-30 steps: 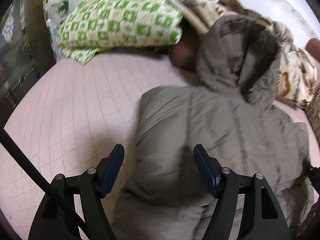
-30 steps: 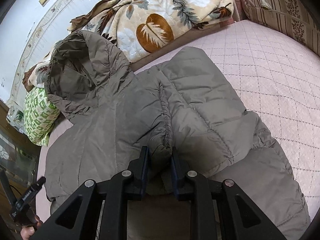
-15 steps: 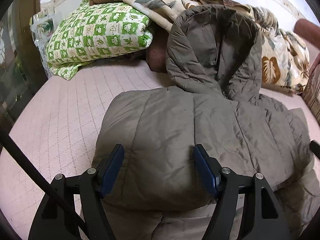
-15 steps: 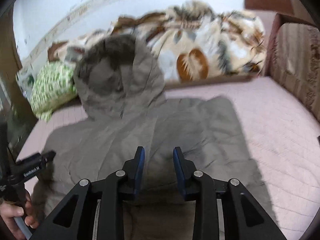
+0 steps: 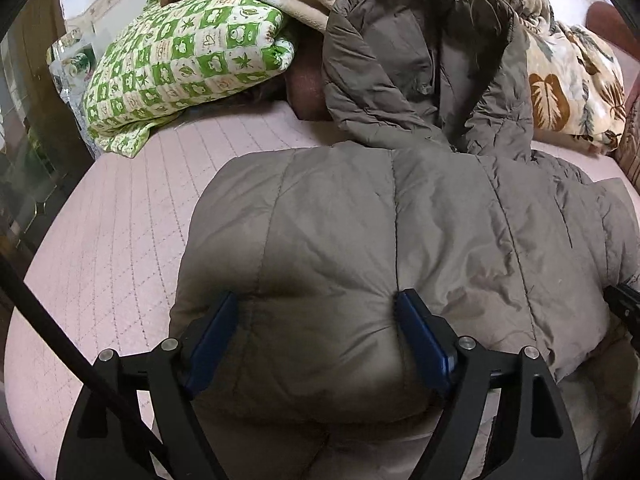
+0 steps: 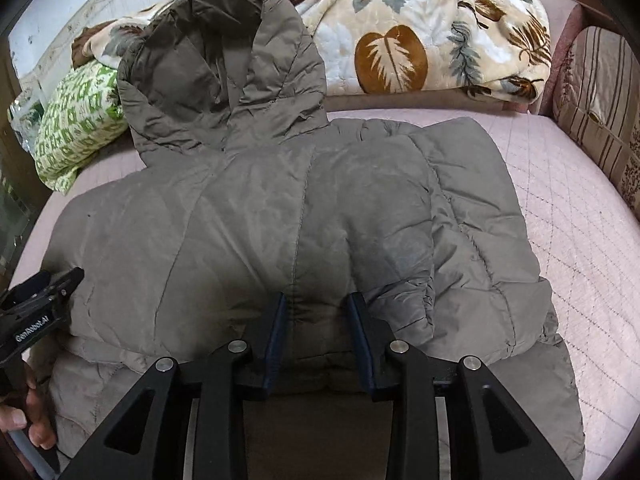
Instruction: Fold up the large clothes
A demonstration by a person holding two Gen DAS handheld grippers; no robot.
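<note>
A grey-brown hooded puffer jacket (image 5: 400,220) (image 6: 260,220) lies back up on the pink quilted bed (image 5: 120,220), its hood (image 5: 420,52) (image 6: 216,72) toward the pillows. The sleeves are folded in over the body. My left gripper (image 5: 316,300) points down at the jacket's left part; its jaws are opening wide and straddle a puffy bulge of the fabric without clamping it. My right gripper (image 6: 317,299) hangs over the middle of the back by the folded sleeve cuff (image 6: 416,300), its jaws parted with a gap and nothing pinched. A hand (image 6: 28,412) holds the left gripper at the jacket's left edge.
A green-and-white checked pillow (image 5: 188,56) and a cream leaf-print blanket (image 6: 420,40) lie along the head of the bed. A striped cushion (image 6: 600,120) stands at the right side. Dark glass-fronted furniture (image 5: 24,140) borders the bed on the left.
My right gripper let go of the jacket fold it was pinching, opened and rolled level. My left gripper slid right onto the jacket, dropped closer and widened.
</note>
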